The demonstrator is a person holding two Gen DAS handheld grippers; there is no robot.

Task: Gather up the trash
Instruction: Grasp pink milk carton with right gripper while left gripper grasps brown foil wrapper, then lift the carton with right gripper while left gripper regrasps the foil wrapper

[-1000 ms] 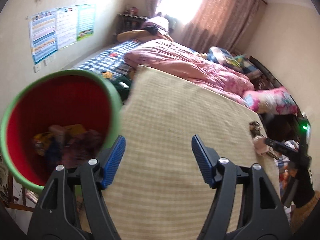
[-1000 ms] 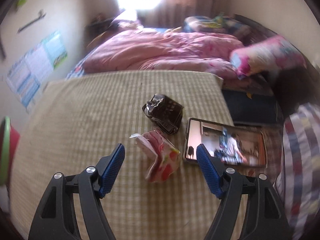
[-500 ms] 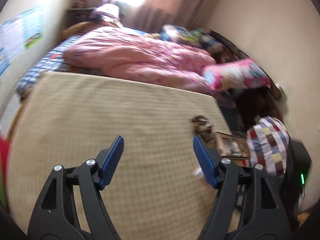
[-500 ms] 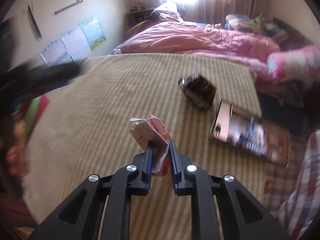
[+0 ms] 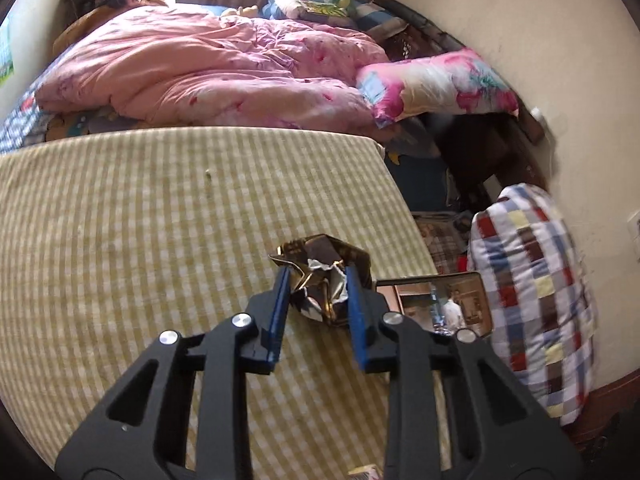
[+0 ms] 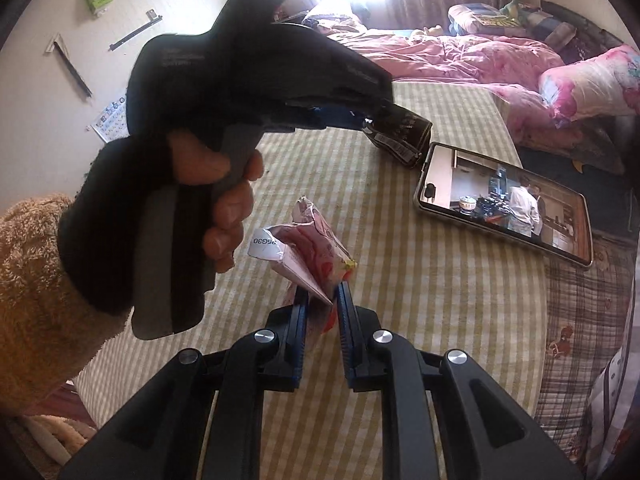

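Slippage is your nearest risk: your right gripper is clamped on only the lower corner of the pink wrapper, held above the cloth, and a thin crumpled sheet pinched that low could slide free on a fast swing. Your left gripper has its jaws closed in around the dark foil wrapper, which looks to be resting on the checked tablecloth; whether they truly bite it I cannot tell, so lift gently, or crushed foil may spring out. Just beside that wrapper lies a phone with its screen lit, close enough that a careless sweep could knock it off the edge. No bin shows in either view. Farther off, a patchwork cushion sits to the right, and beyond the table a bed carries a pink quilt and a floral pillow below the curtained window.
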